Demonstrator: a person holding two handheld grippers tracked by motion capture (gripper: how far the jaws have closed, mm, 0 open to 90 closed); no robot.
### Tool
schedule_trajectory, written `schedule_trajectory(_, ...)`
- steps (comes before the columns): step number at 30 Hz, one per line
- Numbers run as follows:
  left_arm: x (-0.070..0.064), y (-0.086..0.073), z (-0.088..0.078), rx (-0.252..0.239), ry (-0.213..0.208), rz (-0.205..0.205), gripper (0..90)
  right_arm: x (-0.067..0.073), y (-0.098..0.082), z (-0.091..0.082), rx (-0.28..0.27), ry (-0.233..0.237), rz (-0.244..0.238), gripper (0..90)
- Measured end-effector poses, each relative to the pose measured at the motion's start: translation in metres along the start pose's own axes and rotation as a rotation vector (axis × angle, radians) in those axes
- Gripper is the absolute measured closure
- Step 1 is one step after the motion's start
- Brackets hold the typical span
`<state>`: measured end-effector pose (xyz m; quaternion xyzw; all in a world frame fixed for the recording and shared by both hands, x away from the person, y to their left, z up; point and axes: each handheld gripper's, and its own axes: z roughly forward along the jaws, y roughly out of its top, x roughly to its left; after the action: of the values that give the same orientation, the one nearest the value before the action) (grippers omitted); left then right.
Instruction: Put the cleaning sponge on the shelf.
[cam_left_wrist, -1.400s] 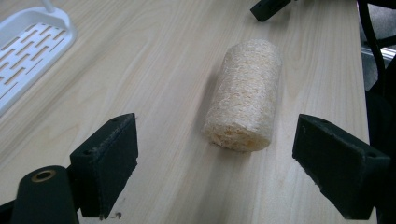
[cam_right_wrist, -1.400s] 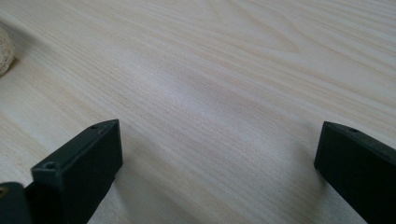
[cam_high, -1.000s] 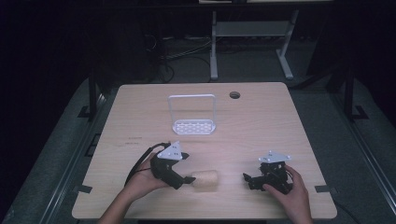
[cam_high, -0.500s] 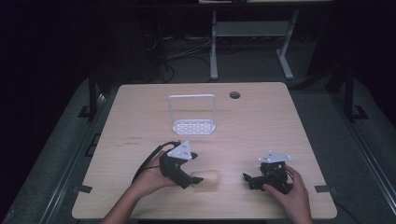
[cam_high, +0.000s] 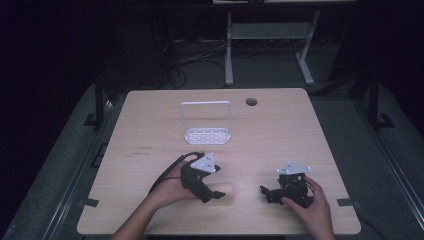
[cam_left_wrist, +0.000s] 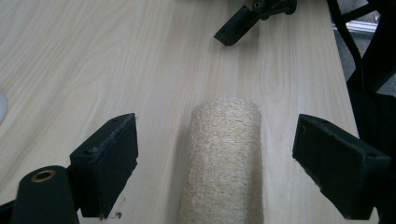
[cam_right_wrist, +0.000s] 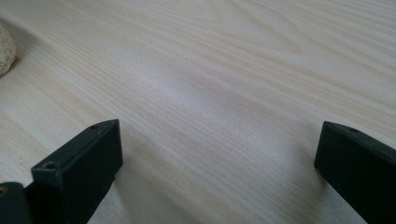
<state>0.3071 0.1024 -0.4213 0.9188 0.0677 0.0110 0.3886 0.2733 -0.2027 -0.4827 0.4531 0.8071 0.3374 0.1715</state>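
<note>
A tan fibrous cylinder, like a loofah roll (cam_left_wrist: 223, 158), lies on its side on the wooden table (cam_high: 150, 130), near the front edge (cam_high: 225, 190). My left gripper (cam_left_wrist: 217, 163) is open with its jaws on either side of the roll, not touching it; from above, the left gripper (cam_high: 210, 195) sits over the roll's left end. My right gripper (cam_high: 267, 192) rests low at the front right, open, with bare wood between its jaws (cam_right_wrist: 217, 154). An end of the roll (cam_right_wrist: 5, 53) shows at the far left of the right gripper view.
A small white rack with a perforated base and a square wire handle (cam_high: 206, 125) stands at the table's middle. A round cable hole (cam_high: 251, 101) is near the back edge. A metal stand (cam_high: 265, 45) is on the floor beyond.
My left gripper has slid right and forward along the table, so that its open jaws now straddle the roll. The right gripper has stayed where it was.
</note>
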Motion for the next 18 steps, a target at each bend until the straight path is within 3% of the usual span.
schedule_trajectory(18,-0.004,-0.002,0.024,0.101,-0.047,0.042,14.2,0.000,0.000,0.000,-0.001,0.007,-0.007,0.6)
